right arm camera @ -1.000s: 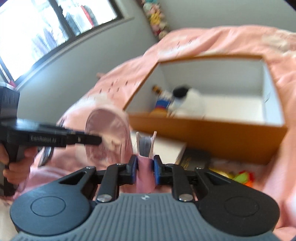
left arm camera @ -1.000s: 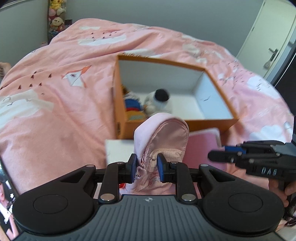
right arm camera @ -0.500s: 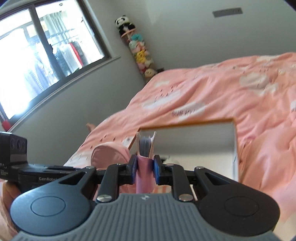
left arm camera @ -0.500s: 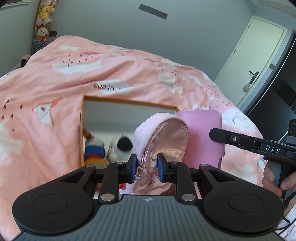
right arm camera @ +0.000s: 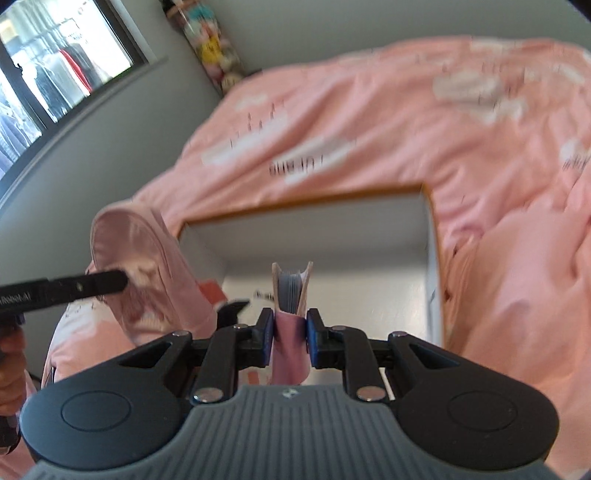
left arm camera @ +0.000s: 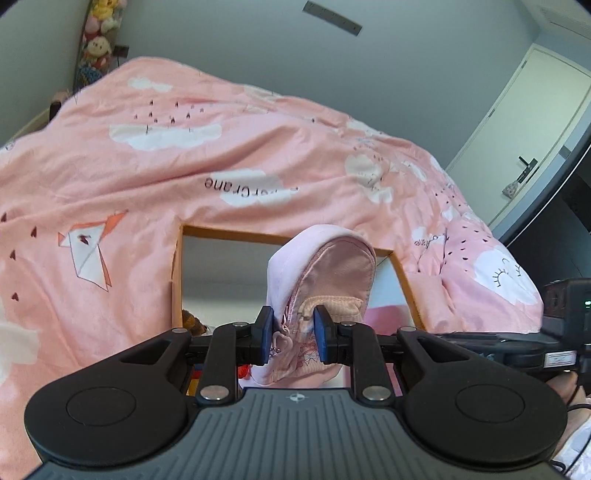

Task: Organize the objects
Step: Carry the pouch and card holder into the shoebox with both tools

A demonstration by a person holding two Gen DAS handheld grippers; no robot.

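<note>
Far left in the left wrist view: a column of plush toys (left arm camera: 96,33) against the wall, well apart from the action. Below and across most of the frame, the pink bedspread (left arm camera: 155,177), soft and lumpy. Sunk into it, the orange box (left arm camera: 177,266), white inside, with a toy or two (left arm camera: 192,320) low at its left wall, mostly hidden behind the gripper body.

At centre, left gripper (left arm camera: 291,334) clenched on the lower front of a small pink backpack (left arm camera: 325,273), held upright over the box opening, zipper pull dangling between the jaws. Grip only on a thin fold of fabric near the pocket: risk of the bag sagging, swinging or sliding out if tilted quickly. Risk too of landing on the toys instead of on bare floor of the box, and of tipping against the wall.

Further right, the right gripper (right arm camera: 290,334) closed on the spine end of a pink notebook (right arm camera: 291,295), pages fanned upward, also over the box, apparently above its open right half, though motion blur in the right wrist view makes that hard to confirm. Pinched at one end only, so liable to pivot or splay open on release and come to rest propped against the backpack.

Both grippers close together above one opening: possible clash of fingers or loads if lowered at once. Box on soft bedding, so likely to shift or tilt under a bump to the rim. At far right, a white door (left arm camera: 532,122).
</note>
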